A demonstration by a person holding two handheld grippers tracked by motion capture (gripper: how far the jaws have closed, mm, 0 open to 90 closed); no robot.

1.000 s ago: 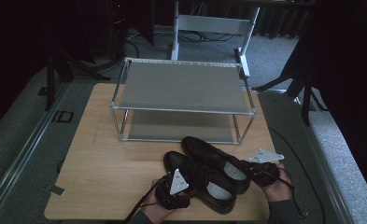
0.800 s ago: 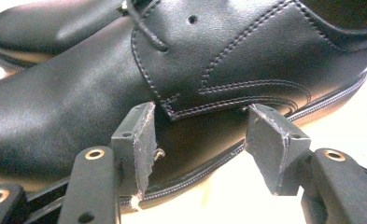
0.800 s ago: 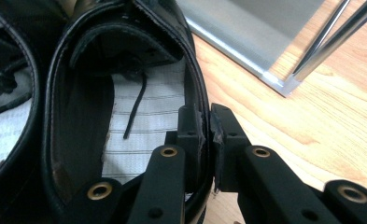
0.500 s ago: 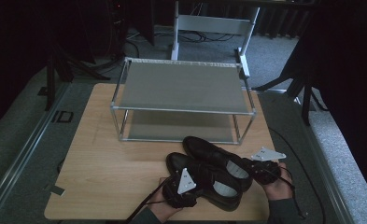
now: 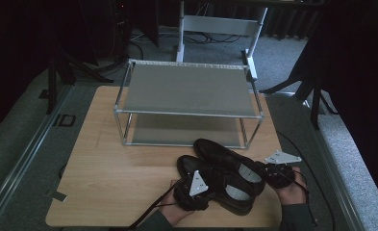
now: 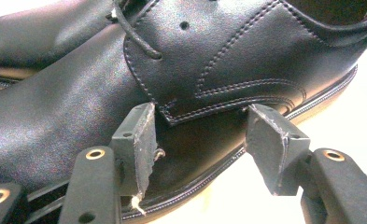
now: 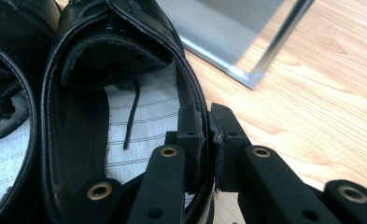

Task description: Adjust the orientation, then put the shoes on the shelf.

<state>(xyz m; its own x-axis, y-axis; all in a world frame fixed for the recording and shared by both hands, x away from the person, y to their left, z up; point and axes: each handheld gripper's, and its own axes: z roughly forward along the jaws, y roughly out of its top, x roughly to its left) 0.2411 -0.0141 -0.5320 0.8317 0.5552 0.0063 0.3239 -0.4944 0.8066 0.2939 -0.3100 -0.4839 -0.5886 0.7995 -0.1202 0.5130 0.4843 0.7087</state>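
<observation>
The high view looks forward and down from above the desk's (image 5: 119,192) near edge, taking in the whole top and the metal rack (image 5: 189,103) at its far edge. The left gripper view sits very close against a black shoe's (image 6: 181,93) side. The right gripper view peers closely into the other shoe's (image 7: 125,126) opening, sharing the rack's corner (image 7: 251,77) with the high view.

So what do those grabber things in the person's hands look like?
Each one is black. The left gripper has two chunky black fingers on arms with brass-ringed holes; the pads look scuffed. The right gripper looks the same. Each carries a grey three-cornered plate on top and trails a black cable. The sleeves look dark grey-green.
</observation>
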